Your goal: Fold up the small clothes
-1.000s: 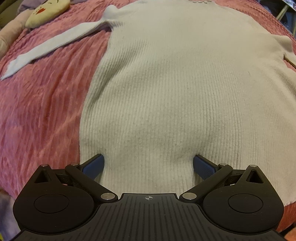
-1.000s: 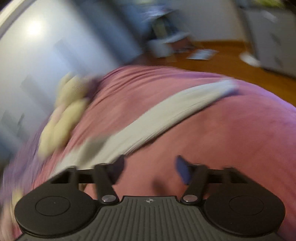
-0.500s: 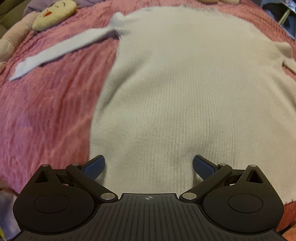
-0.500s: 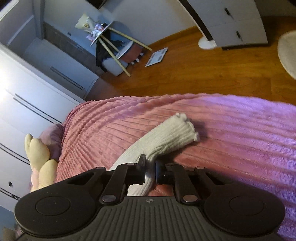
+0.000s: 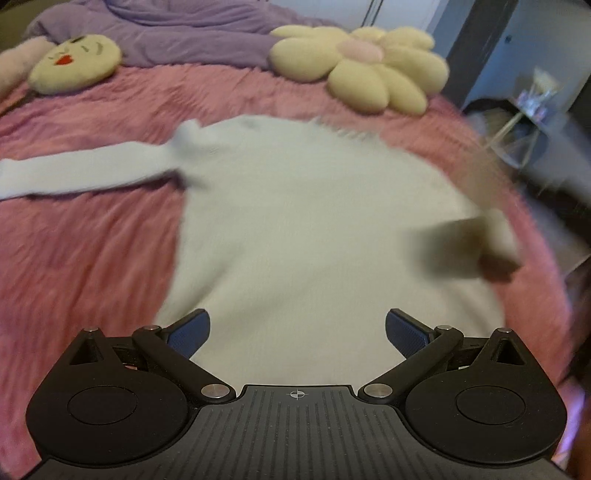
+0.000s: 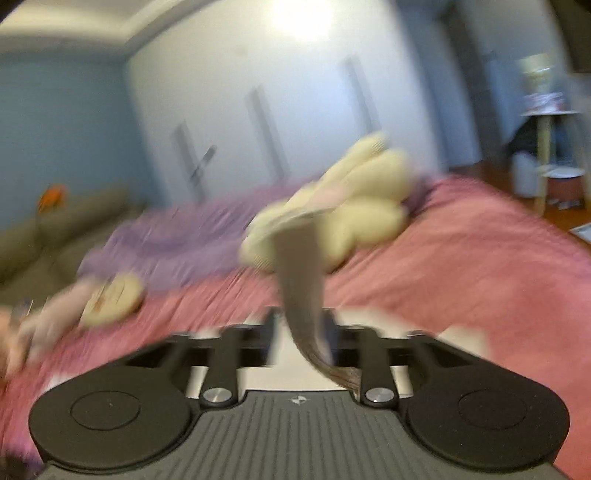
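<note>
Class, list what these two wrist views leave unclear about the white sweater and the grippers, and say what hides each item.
1. Left wrist view: the sweater hem is hidden behind the open left gripper.
2. Left wrist view: the sweater's right sleeve is lost in motion blur at the right edge.
3. Right wrist view: the right gripper is shut on the sleeve, but blur hides how much cloth the fingers pinch.
4. Right wrist view: the sweater body is mostly hidden behind the gripper.

Pink bedspread (image 5: 92, 258) is covering the bed | purple blanket (image 5: 177, 33) is lying along its far edge | flower-shaped cushion (image 5: 369, 66) is resting near its far right corner | face cushion (image 5: 74, 62) is resting near its far left corner | white wardrobe doors (image 6: 277, 110) are standing behind | side table (image 6: 546, 147) is standing on the floor off its right edge.
</note>
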`<state>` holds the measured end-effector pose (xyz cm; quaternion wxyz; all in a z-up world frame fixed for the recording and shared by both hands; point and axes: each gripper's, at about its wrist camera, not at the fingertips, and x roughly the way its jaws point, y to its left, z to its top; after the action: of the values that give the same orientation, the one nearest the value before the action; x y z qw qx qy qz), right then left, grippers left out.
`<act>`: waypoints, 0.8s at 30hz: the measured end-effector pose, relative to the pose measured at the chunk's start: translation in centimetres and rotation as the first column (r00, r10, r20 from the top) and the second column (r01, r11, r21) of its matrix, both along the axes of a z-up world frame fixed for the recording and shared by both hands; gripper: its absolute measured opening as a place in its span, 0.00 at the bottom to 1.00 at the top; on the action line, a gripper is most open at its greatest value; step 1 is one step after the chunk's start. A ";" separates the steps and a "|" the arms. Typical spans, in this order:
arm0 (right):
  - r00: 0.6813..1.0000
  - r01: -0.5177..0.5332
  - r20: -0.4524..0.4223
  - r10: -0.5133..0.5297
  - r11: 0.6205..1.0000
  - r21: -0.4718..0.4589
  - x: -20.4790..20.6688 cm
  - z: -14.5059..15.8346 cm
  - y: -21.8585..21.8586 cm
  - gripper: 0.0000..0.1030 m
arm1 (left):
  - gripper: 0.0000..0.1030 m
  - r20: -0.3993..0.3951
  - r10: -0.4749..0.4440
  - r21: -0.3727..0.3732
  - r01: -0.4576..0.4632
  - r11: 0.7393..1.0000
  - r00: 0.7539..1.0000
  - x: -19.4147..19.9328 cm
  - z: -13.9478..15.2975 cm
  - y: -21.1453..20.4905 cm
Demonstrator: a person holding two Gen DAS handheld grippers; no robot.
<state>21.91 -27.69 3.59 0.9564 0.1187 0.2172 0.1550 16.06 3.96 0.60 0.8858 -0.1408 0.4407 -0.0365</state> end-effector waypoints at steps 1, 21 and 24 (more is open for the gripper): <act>1.000 -0.011 -0.019 0.011 1.000 -0.004 -0.6 -1.0 1.2 0.39 | 1.00 0.003 -0.004 -0.027 0.004 1.000 1.000 0.7 -0.1 -0.1; 0.940 0.152 -0.322 -0.114 0.984 0.096 -9.4 -11.1 -3.8 0.31 | 0.29 -0.112 -0.117 -0.306 0.078 0.949 0.987 17.2 -8.0 -8.9; 0.938 0.153 -0.326 -0.115 0.984 0.092 -9.4 -11.2 -3.7 0.31 | 0.16 -0.125 -0.118 -0.331 0.071 0.941 0.985 17.8 -8.2 -9.0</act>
<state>12.54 -31.35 -7.62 0.9084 0.2123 0.3510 0.0804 33.82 -5.02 -7.55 0.8138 -0.2658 0.4972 -0.1410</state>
